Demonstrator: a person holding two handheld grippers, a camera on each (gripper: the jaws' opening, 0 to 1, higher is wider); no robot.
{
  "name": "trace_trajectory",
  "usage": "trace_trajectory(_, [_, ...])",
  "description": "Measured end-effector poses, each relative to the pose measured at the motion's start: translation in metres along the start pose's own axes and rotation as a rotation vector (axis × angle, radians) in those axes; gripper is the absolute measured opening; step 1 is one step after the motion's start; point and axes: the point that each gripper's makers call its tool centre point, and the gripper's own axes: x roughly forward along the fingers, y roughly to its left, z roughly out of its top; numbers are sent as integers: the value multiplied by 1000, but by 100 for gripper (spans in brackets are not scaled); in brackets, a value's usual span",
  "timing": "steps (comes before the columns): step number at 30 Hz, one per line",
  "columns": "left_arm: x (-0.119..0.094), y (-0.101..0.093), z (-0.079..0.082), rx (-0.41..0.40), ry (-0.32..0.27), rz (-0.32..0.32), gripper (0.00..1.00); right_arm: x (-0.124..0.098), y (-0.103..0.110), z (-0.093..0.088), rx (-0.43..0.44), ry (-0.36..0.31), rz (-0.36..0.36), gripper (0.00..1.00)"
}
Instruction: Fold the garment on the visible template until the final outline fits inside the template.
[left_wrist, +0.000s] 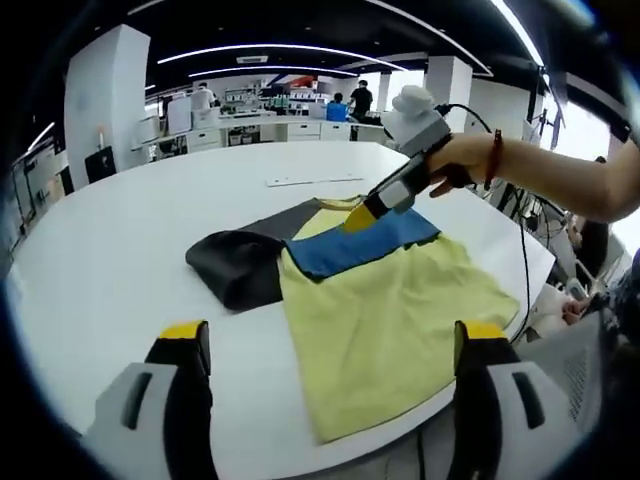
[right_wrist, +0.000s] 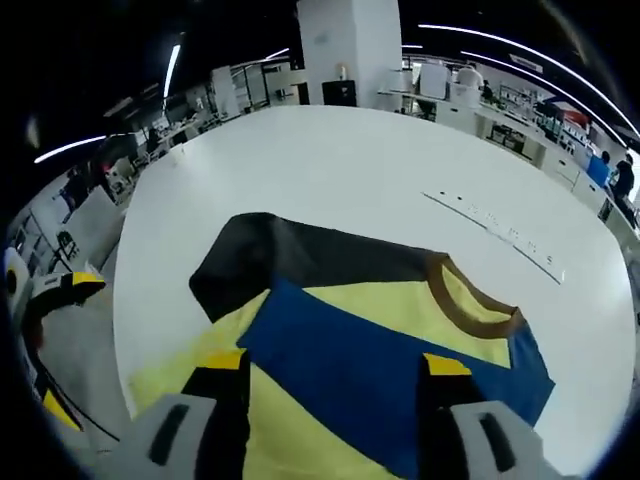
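A yellow T-shirt lies flat on the white round table. Its black sleeve spreads out to one side. The blue sleeve is folded across the chest, below the brown collar. My right gripper hovers open just over the blue sleeve; in the left gripper view the right gripper comes in held by a hand, its tip at the sleeve's far edge. My left gripper stands open near the table's edge, short of the shirt's hem.
A thin white strip lies on the table beyond the shirt. The left gripper's yellow tip shows past the table edge. A cable hangs by the person's arm. Desks, pillars and people stand far behind.
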Motion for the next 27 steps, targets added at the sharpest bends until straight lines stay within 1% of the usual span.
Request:
trace_trajectory(5, [2, -3, 1, 13, 8, -10, 99, -20, -34, -22, 17, 5, -50, 67])
trace_trajectory(10, [3, -1, 1, 14, 11, -1, 99, -37, -63, -45, 30, 35, -95, 66])
trace_trajectory(12, [3, 0, 1, 15, 13, 4, 99, -44, -74, -53, 60, 29, -111, 65])
trace_trajectory(13, [3, 0, 1, 14, 11, 6, 99, -45, -76, -55, 59, 30, -113, 64])
trace_trajectory(16, [2, 0, 1, 13, 10, 8, 99, -53, -91, -70, 69, 31, -137, 62])
trace_trajectory(19, [3, -1, 2, 13, 9, 9, 99, -62, -105, -89, 104, 35, -165, 60])
trace_trajectory(21, [3, -1, 1, 15, 12, 12, 99, -66, -111, -99, 130, 30, -176, 58])
trace_trajectory(24, [4, -2, 2, 18, 12, 12, 99, -68, -114, -110, 143, 27, -186, 54])
trace_trajectory(27, [5, -2, 4, 22, 10, 13, 99, -69, -117, -121, 144, 30, -200, 46])
